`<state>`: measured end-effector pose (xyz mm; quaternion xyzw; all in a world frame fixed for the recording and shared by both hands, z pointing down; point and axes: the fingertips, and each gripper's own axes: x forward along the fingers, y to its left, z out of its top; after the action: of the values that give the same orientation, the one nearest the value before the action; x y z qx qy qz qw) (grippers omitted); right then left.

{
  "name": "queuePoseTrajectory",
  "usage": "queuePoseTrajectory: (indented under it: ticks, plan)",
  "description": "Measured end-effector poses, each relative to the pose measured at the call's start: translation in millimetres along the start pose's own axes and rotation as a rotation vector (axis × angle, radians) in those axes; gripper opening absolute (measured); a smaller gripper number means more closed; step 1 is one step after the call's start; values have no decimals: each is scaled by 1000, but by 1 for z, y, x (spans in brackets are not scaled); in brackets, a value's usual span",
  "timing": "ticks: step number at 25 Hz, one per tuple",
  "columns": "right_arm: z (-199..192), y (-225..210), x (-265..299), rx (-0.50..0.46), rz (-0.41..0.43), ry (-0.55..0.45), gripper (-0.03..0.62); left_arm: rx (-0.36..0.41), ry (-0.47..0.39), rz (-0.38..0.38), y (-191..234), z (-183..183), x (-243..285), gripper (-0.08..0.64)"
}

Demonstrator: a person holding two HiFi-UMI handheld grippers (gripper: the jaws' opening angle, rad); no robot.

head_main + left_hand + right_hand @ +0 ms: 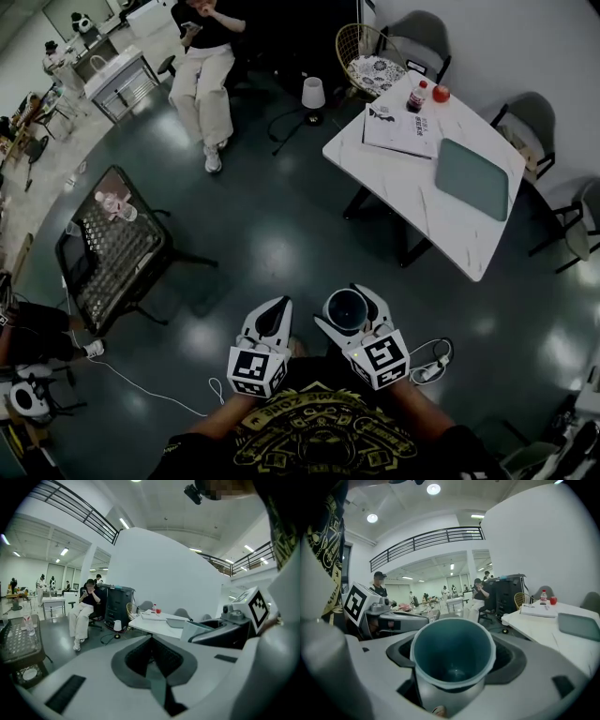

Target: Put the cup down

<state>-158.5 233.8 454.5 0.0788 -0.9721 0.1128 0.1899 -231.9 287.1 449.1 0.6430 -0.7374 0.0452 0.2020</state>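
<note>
A cup (346, 308) with a pale rim and dark teal inside sits between the jaws of my right gripper (350, 300), which is shut on it; I hold it in the air, close to my body, above the dark floor. In the right gripper view the cup (453, 657) fills the middle, mouth facing the camera and empty. My left gripper (274, 316) hangs beside it to the left, shut with nothing between its jaws. In the left gripper view its jaws (152, 665) meet at the tip, and the right gripper (239, 620) shows at the right.
A white table (412, 192) stands ahead to the right with a grey pad (472, 177), papers (401, 130), a bottle (418, 96) and a red thing (441, 93). A black mesh table (111, 250) is at the left. A seated person (204, 70) is far ahead. Chairs ring the table.
</note>
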Motion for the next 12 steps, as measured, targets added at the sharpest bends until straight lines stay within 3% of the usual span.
queuePoseTrajectory:
  ticks: [12]
  plan:
    - [6, -83, -39, 57, -110, -35, 393, 46, 12, -114, -60, 29, 77, 11]
